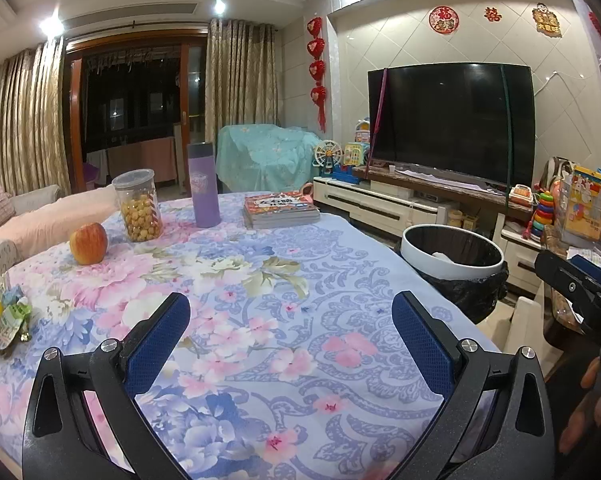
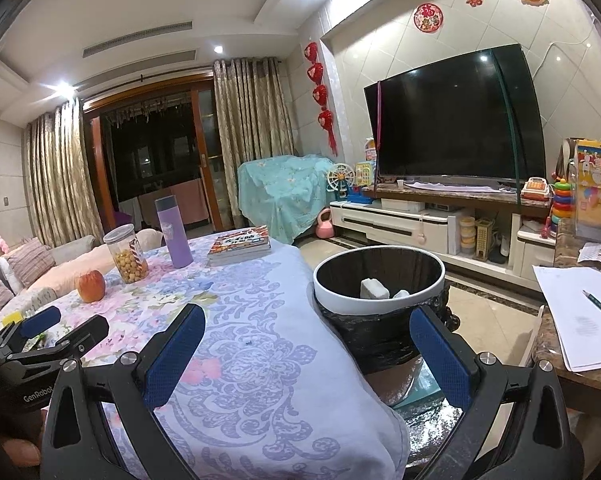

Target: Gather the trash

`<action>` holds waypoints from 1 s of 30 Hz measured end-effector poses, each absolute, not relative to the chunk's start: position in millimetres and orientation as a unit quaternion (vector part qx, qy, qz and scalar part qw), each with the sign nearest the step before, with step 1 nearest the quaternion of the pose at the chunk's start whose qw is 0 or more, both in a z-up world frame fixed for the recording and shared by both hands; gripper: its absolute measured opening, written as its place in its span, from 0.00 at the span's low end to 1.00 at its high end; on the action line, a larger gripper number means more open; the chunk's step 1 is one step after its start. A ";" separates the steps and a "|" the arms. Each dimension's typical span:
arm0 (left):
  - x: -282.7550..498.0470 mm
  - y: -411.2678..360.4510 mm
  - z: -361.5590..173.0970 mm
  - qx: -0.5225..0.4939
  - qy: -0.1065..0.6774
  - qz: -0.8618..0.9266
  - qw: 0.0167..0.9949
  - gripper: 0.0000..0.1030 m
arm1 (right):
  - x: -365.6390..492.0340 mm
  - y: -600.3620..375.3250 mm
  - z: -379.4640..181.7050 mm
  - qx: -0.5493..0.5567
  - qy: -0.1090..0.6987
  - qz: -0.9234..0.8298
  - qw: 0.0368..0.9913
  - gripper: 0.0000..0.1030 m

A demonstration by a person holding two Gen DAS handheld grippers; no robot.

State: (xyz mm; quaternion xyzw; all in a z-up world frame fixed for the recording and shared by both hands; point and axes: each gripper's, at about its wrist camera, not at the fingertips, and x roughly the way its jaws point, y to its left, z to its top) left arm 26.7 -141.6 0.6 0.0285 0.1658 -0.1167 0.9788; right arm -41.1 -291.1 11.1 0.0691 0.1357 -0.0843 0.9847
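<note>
My left gripper [image 1: 290, 320] is open and empty, low over the floral tablecloth [image 1: 320, 264]. A small heap of green and yellow wrappers [image 1: 6, 318] lies at the table's left edge, well left of its fingers. A white-rimmed bin [image 1: 452, 270] with a black liner stands off the table's right side. My right gripper [image 2: 308, 340] is also open and empty. It hovers over the table's corner, just in front of the bin [image 2: 380, 306]. White crumpled pieces [image 2: 374, 289] lie inside the bin. Each gripper appears at the edge of the other's view.
An apple [image 1: 88, 243], a jar of yellow balls [image 1: 137, 206], a purple bottle [image 1: 203, 184] and stacked books [image 1: 280, 210] stand at the table's far side. A marble side table with papers [image 2: 580, 320] and a pen is on the right. A TV cabinet [image 2: 400, 220] stands beyond the bin.
</note>
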 end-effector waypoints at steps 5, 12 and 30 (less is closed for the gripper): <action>26.5 -141.4 0.6 0.030 0.165 -0.116 0.979 1.00 | -41.2 -290.8 11.3 0.069 0.137 -0.084 0.985 1.00; 27.5 -141.4 -0.8 0.030 0.167 -0.118 0.978 1.00 | -41.0 -290.2 11.6 0.070 0.137 -0.084 0.984 1.00; 29.8 -143.5 -2.9 0.032 0.170 -0.119 0.978 1.00 | -41.4 -290.3 11.8 0.071 0.137 -0.084 0.984 1.00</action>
